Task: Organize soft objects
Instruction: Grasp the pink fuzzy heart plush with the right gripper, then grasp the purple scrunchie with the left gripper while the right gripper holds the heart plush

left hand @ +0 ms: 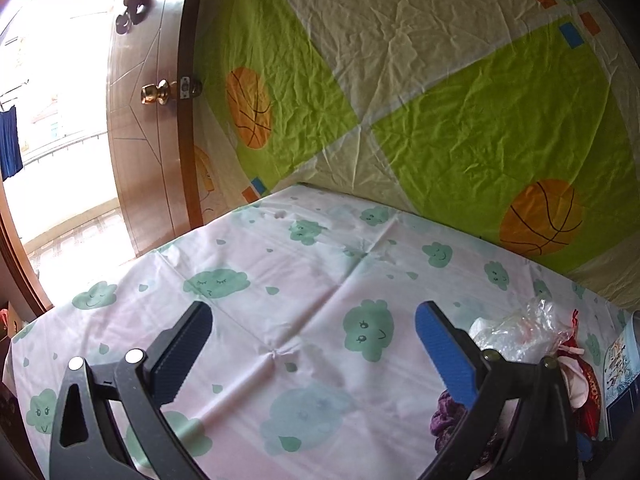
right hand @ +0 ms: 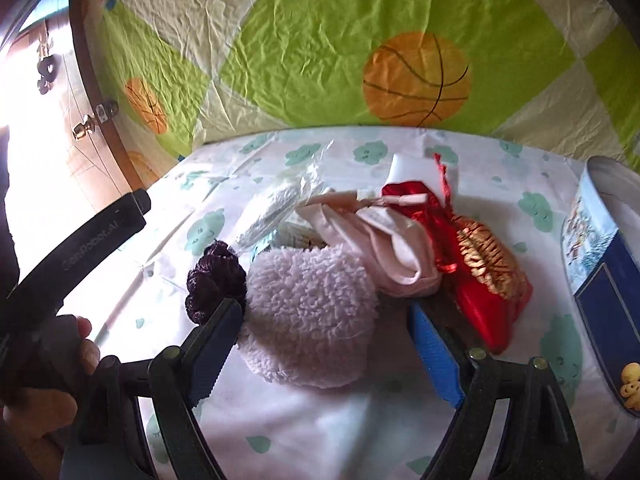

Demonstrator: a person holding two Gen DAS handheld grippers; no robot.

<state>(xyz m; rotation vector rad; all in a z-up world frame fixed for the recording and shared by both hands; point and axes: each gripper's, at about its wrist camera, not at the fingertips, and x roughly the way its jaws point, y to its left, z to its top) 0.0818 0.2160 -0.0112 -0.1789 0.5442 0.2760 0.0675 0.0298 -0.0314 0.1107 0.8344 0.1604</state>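
A pile of soft things lies on the cloud-print tablecloth (right hand: 320, 420). In the right wrist view I see a fluffy lilac pouch (right hand: 310, 312), a dark purple scrunchie (right hand: 214, 280), pink socks (right hand: 384, 240), a red and gold satin bag (right hand: 480, 276) and a clear plastic bag (right hand: 276, 204). My right gripper (right hand: 324, 324) is open, its jaws on either side of the lilac pouch. My left gripper (left hand: 314, 320) is open and empty above bare cloth, left of the pile; the scrunchie (left hand: 446, 414) and plastic bag (left hand: 520, 330) show past its right finger.
A round blue printed tin (right hand: 604, 280) stands at the table's right edge. A green and cream basketball-print sheet (left hand: 460, 100) hangs behind the table. A wooden door (left hand: 148, 120) with a brass knob is at the left. The left gripper's body (right hand: 80, 252) reaches in at the left.
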